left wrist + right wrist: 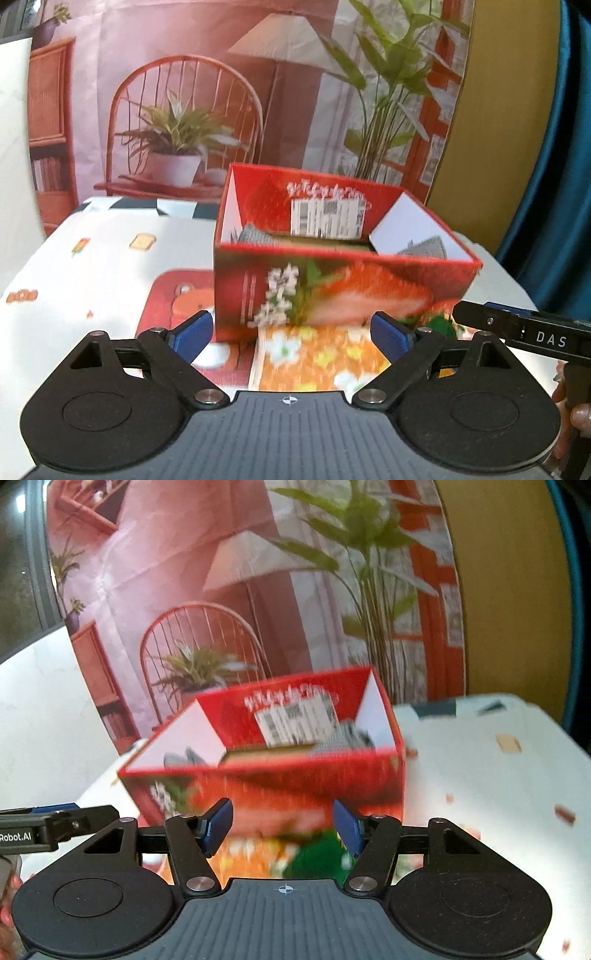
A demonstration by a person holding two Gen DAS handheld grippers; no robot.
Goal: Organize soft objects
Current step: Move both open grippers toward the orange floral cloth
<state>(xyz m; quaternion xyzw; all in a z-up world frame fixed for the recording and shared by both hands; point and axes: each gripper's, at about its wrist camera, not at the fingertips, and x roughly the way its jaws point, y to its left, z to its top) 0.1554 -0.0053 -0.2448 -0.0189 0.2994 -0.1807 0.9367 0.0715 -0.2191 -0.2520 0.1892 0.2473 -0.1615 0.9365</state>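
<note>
A red open box [343, 284] printed with strawberries stands on the table; it also shows in the right wrist view [280, 782]. An orange flowered cloth [317, 358] lies flat in front of the box, between my left gripper's [291, 332] open blue fingers. A green soft object [317, 856] lies next to the orange cloth [243, 853], between my right gripper's [283, 827] open fingers. Both grippers hold nothing. The right gripper's side shows in the left wrist view [524, 328]. Grey things lie inside the box [255, 236].
The table has a white cloth with small printed pictures [96, 266] and a red mat [173, 306]. A printed backdrop of a room [221, 92] hangs behind. A blue curtain [554, 184] hangs at the right.
</note>
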